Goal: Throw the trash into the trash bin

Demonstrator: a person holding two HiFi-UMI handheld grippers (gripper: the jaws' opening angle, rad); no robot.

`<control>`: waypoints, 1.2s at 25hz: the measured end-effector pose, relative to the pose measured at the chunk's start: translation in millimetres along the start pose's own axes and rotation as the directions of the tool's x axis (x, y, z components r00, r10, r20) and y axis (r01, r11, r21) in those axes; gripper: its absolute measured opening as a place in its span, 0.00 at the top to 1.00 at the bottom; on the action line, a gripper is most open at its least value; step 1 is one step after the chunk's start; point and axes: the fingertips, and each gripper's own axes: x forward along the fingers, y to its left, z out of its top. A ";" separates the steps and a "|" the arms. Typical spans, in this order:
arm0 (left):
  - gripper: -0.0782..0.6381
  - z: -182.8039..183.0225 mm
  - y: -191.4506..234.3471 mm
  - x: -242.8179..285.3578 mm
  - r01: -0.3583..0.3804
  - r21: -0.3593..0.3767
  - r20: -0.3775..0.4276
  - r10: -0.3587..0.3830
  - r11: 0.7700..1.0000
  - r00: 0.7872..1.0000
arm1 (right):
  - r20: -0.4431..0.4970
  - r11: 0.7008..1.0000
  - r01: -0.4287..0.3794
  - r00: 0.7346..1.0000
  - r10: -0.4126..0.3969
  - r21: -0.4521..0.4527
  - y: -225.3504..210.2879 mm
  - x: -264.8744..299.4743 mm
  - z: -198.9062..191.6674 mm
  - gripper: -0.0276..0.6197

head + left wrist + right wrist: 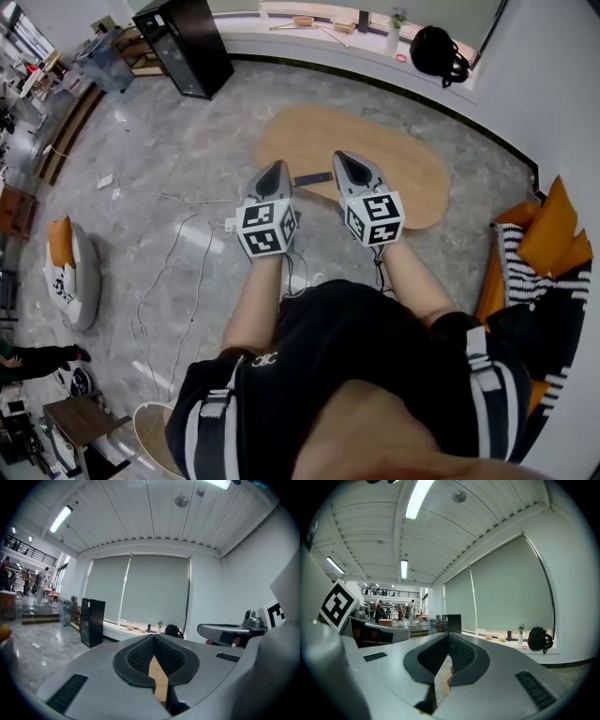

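Observation:
In the head view both grippers are held side by side in front of the person, pointing at the oval wooden table [375, 150]. My left gripper [278, 166] has its jaws together with nothing between them; in its own view the tips [153, 637] meet, and only tan table shows through the slit behind. My right gripper [348, 157] is shut too, its tips [447, 634] closed and nothing clearly held. I cannot make out any trash or a trash bin in these views.
A dark flat object [312, 178] lies on the table between the grippers. A black cabinet [192, 42] stands at the far left, and a black backpack [441, 52] sits on the window ledge. An orange-cushioned sofa [544, 234] is at the right. Cables [169, 272] trail over the floor.

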 end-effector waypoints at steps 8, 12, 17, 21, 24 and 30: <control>0.87 3.8 36.4 52.3 0.005 -0.022 -0.016 -0.005 1.000 1.000 | -0.026 1.000 0.001 1.000 -0.001 0.000 -16.8 59.7 -5.3 0.94; 0.87 -5.6 45.6 61.7 -0.003 -0.037 -0.035 0.002 0.999 0.999 | -0.060 1.000 -0.008 0.998 0.009 0.003 -20.0 73.9 -17.9 0.94; 0.87 -20.7 52.8 73.7 -0.044 -0.029 -0.067 0.042 0.999 0.997 | -0.099 0.999 -0.046 0.994 0.046 0.005 -25.6 87.8 -34.7 0.94; 0.87 -23.7 56.8 88.9 -0.089 -0.037 -0.080 0.086 0.995 0.993 | -0.114 0.996 -0.087 0.990 0.086 -0.005 -37.9 106.1 -42.8 0.94; 0.87 -23.1 64.2 104.9 -0.138 -0.041 -0.086 0.134 0.990 0.987 | -0.126 0.991 -0.134 0.983 0.133 -0.003 -50.0 128.6 -47.9 0.94; 0.87 -18.7 83.7 146.9 -0.233 -0.073 -0.098 0.226 0.970 0.969 | -0.163 0.972 -0.234 0.960 0.227 -0.026 -79.0 182.5 -53.6 0.94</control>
